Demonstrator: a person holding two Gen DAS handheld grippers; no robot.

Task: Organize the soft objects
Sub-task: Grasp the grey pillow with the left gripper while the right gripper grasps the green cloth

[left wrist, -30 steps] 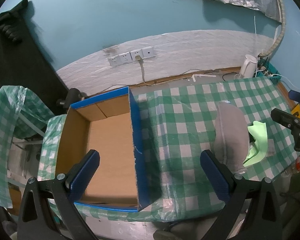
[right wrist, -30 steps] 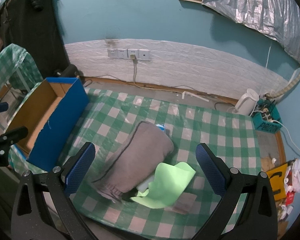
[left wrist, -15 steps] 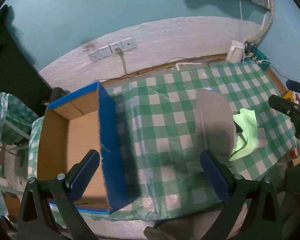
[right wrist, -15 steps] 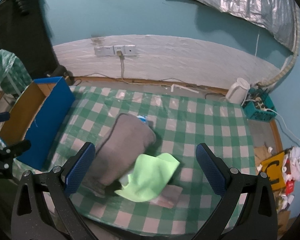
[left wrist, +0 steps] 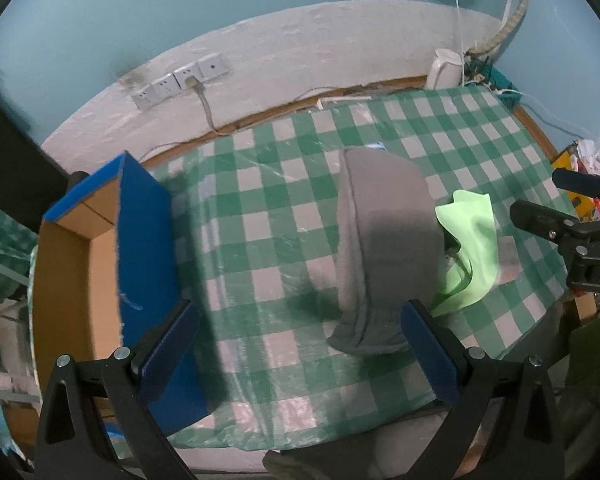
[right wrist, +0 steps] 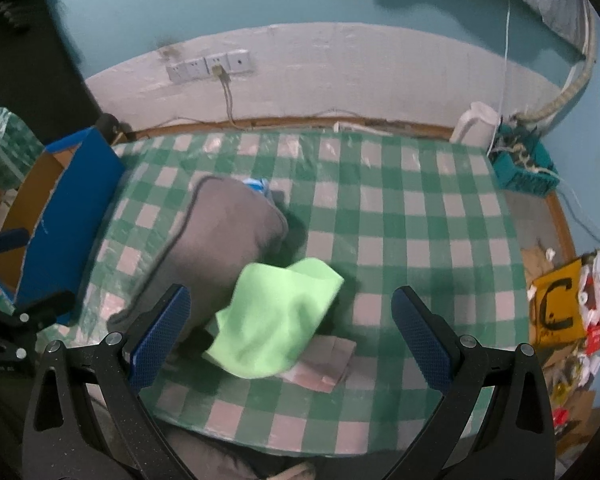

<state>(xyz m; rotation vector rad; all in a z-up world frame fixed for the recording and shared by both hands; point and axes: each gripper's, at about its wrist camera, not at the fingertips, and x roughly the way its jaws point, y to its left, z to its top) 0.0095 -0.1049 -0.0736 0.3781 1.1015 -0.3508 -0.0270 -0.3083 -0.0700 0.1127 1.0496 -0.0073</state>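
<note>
A grey folded cloth point(left wrist: 384, 236) lies on the green checked table point(left wrist: 284, 208), also in the right wrist view point(right wrist: 216, 248). A light green cloth point(right wrist: 278, 320) lies beside it over a pinkish cloth point(right wrist: 328, 364); the green cloth also shows in the left wrist view point(left wrist: 468, 248). A bit of a blue-white item point(right wrist: 256, 186) sticks out behind the grey cloth. My left gripper point(left wrist: 300, 344) is open and empty above the table's front, left of the grey cloth. My right gripper point(right wrist: 288, 336) is open and empty above the green cloth.
An open cardboard box with blue sides point(left wrist: 100, 272) stands at the table's left end, also in the right wrist view point(right wrist: 60, 208). A white kettle point(right wrist: 476, 122) and a teal basket point(right wrist: 528, 172) are at the back right. Wall sockets with a cable point(right wrist: 212, 66) are behind the table.
The left gripper has moved right from over the box towards the grey cloth. The right gripper has moved nearer over the green cloth. Both stay open.
</note>
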